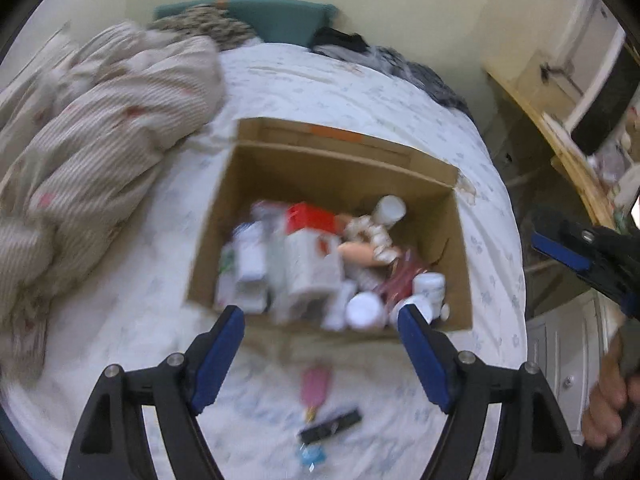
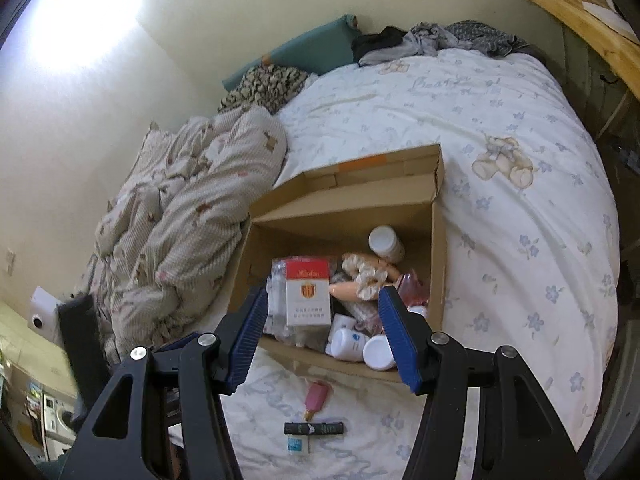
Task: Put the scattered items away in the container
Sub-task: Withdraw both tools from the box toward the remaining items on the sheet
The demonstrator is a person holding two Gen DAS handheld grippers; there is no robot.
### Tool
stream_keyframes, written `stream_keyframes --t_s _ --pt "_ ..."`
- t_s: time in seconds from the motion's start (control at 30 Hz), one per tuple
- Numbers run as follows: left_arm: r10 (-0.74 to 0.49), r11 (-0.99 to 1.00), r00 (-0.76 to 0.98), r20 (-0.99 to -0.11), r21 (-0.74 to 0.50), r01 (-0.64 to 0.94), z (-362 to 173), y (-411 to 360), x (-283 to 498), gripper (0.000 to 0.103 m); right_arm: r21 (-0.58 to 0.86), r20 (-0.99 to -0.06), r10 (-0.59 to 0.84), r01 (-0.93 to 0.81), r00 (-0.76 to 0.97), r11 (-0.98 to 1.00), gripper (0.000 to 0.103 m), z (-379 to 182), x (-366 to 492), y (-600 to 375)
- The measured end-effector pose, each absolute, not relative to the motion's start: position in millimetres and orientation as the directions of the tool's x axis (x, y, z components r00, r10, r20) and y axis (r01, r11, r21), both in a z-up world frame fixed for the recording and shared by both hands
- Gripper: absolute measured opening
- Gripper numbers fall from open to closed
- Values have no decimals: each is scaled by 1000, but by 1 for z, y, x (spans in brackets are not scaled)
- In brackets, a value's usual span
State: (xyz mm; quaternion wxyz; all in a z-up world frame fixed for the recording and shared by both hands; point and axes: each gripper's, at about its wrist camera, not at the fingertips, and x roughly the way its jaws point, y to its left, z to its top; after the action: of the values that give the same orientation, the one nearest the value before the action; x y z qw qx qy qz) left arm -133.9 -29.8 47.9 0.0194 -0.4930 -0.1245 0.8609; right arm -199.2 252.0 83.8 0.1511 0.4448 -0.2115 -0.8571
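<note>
An open cardboard box (image 1: 460,280) (image 2: 438,264) sits on the bed, filled with white bottles, a red and white carton (image 2: 308,292) and several other small items. On the sheet in front of it lie a pink item (image 1: 316,386) (image 2: 317,397), a black stick-shaped item (image 1: 330,426) (image 2: 314,428) and a small blue packet (image 1: 310,456) (image 2: 298,445). My left gripper (image 1: 322,320) hangs open above the box's near edge, holding nothing. My right gripper (image 2: 322,302) is open too, over the box's near side. The right gripper's blue finger (image 1: 560,254) also shows at the right edge of the left wrist view.
A crumpled striped duvet (image 1: 100,152) (image 2: 180,216) lies left of the box. Dark clothes (image 2: 440,38) and a teal cushion (image 2: 316,50) sit at the head of the bed. A wooden desk edge (image 1: 560,140) and white drawers (image 1: 568,352) stand to the right.
</note>
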Motion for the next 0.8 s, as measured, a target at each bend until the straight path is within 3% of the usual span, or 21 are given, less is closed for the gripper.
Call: stream_keyframes --t_s 0.17,0.37,0.5,0.63,0.8 --pt "173 -941 -496 -851 -291 171 30 -72 -79 80 542 -725 -546 141 -420 -828 62 56 -199 226" --pt "205 -903 -478 -854 -353 243 -14 -103 -35 80 461 -811 -504 208 -296 -863 62 12 -188 180" --pt "252 -864 -458 -852 -412 290 -32 -114 -27 80 362 -886 -435 351 -157 -864 62 -23 -179 141" --pt "265 -836 -513 -817 -460 299 -28 -119 -27 80 102 -965 -223 584 -138 -806 62 -50 -155 103" --pt "294 -807 -514 -806 -498 319 -33 -125 -28 80 62 -975 -189 663 -121 -746 62 -66 -144 87"
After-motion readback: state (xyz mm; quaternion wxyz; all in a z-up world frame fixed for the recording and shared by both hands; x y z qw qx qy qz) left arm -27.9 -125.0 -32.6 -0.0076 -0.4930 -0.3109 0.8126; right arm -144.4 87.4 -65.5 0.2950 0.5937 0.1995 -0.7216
